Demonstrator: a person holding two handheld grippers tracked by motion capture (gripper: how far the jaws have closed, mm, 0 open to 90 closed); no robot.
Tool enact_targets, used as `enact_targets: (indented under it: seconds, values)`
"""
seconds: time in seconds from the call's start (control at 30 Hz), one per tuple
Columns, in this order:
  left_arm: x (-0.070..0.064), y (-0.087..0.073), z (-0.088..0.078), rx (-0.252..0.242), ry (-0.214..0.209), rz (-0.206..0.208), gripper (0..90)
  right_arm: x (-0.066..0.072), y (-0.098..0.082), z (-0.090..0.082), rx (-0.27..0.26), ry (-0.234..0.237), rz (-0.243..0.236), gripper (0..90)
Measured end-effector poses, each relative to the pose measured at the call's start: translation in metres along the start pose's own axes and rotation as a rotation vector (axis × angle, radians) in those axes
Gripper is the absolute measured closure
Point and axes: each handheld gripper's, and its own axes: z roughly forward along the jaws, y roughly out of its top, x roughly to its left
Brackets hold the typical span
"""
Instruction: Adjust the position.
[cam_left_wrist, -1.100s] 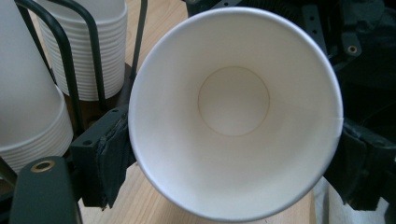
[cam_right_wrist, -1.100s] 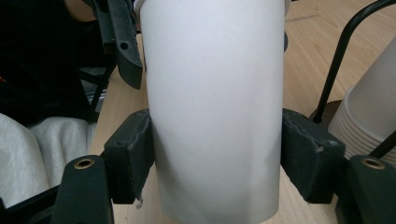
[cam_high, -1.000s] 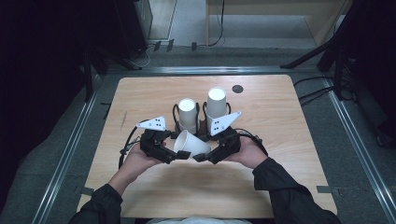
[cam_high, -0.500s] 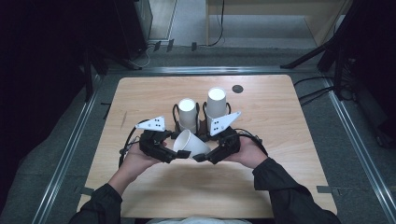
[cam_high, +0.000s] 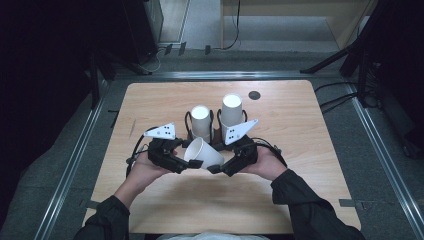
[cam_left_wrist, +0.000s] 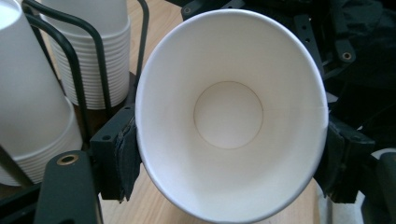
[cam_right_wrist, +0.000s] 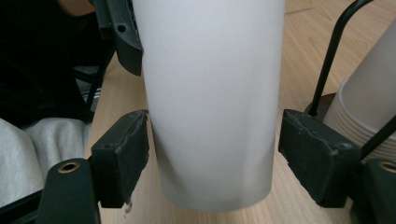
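Note:
A single white paper cup (cam_high: 205, 152) lies tilted above the table between my two grippers. My left gripper (cam_high: 187, 162) is shut on its rim. In the left gripper view the cup's mouth (cam_left_wrist: 231, 116) faces the camera, squeezed oval by the pads (cam_left_wrist: 122, 158). These jaws have just been closing on it. My right gripper (cam_high: 220, 166) stands around the cup's base end. In the right gripper view the cup's body (cam_right_wrist: 212, 102) sits between the jaws, with a gap at the right pad (cam_right_wrist: 313, 149). These jaws have just been opening and do not press the cup.
Two stacks of white cups (cam_high: 201, 122) (cam_high: 231, 112) stand upside down in a black wire holder (cam_high: 216, 131) just behind the grippers. A small black disc (cam_high: 254, 95) lies at the back of the wooden table (cam_high: 300, 190). A dark floor surrounds the table.
Both hands have stayed in place with the cup between them. The high view shows no clear shift of the cup or the stacks.

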Motion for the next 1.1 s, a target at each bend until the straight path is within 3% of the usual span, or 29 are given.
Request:
enact_targets:
  seconds: [0.37,0.7,0.9,1.1]
  values:
    - [-0.001,0.015,0.009,0.174,0.067,0.112,21.9,0.003,-0.013,-0.002,0.041,-0.054,0.013,24.2]
    - [-0.003,0.025,0.032,0.33,0.044,0.182,21.9,0.006,-0.027,0.002,0.071,-0.095,0.031,24.2]
    - [-0.007,0.029,0.045,0.386,0.025,0.221,21.8,0.008,-0.034,0.007,0.088,-0.108,0.039,24.2]
    - [-0.008,0.031,0.055,0.41,0.01,0.242,21.6,0.008,-0.038,0.01,0.092,-0.113,0.051,24.3]
